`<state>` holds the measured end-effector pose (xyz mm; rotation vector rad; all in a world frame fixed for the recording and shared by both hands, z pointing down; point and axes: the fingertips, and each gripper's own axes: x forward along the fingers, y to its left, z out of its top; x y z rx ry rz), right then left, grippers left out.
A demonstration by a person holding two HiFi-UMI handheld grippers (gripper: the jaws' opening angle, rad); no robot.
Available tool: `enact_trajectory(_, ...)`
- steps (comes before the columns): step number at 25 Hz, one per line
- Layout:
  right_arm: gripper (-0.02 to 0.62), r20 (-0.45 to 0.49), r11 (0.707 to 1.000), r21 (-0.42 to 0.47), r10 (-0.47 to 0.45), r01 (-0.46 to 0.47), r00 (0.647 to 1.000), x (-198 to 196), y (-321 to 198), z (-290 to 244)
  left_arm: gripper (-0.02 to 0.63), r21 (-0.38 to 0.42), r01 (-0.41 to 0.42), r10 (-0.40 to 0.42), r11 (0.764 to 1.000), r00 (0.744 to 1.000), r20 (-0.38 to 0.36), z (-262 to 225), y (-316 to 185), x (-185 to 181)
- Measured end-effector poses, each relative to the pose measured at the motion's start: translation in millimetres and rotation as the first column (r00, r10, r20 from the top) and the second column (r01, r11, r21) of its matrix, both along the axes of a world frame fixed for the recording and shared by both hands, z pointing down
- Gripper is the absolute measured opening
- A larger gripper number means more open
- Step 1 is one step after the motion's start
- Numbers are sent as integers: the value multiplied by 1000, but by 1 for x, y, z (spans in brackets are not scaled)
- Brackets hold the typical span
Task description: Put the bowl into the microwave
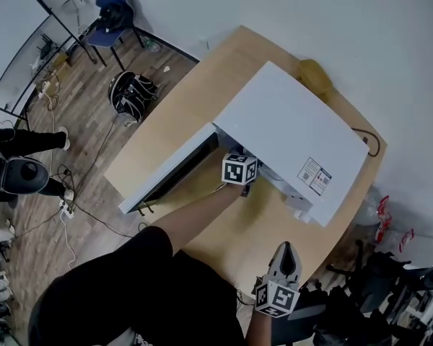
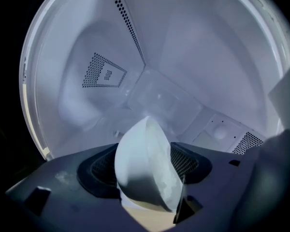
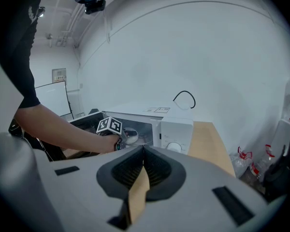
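The left gripper [image 2: 147, 151] clamps a tilted white bowl [image 2: 142, 175] inside the open microwave [image 1: 289, 132], while the right gripper [image 3: 143, 151] hangs, jaws together, near the edge of the wooden table [image 1: 195, 92].

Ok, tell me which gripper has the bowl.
The left gripper, reaching into the microwave: the white bowl sits clamped between its jaws. The right gripper hangs outside, jaws shut on nothing.

Left arm [image 1: 195, 215] stretched forward; left gripper [image 2: 146, 153] jaws clamped on tilted bowl [image 2: 140, 180]. Right gripper [image 3: 144, 153] near body, jaws together, empty.
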<state>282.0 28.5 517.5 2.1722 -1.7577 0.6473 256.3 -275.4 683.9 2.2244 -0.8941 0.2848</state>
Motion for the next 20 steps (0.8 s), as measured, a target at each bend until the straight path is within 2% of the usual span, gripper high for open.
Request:
enact_trajectory(7,60,5,1000,-10,6,-6,1000,3,-1,1,356,58,-16,18,998,999,-34,-6,-1,8)
enact_trajectory(15,60,7,1000,-19,0,0,1000,2,-3,2,365,167,-121,113,979,992,53,-1,4,8)
enact_trajectory(20,60,17,1000,-24,-11,11,1000,-3,-3,5,397,240,-228,205,944,972,117,-3,12,15)
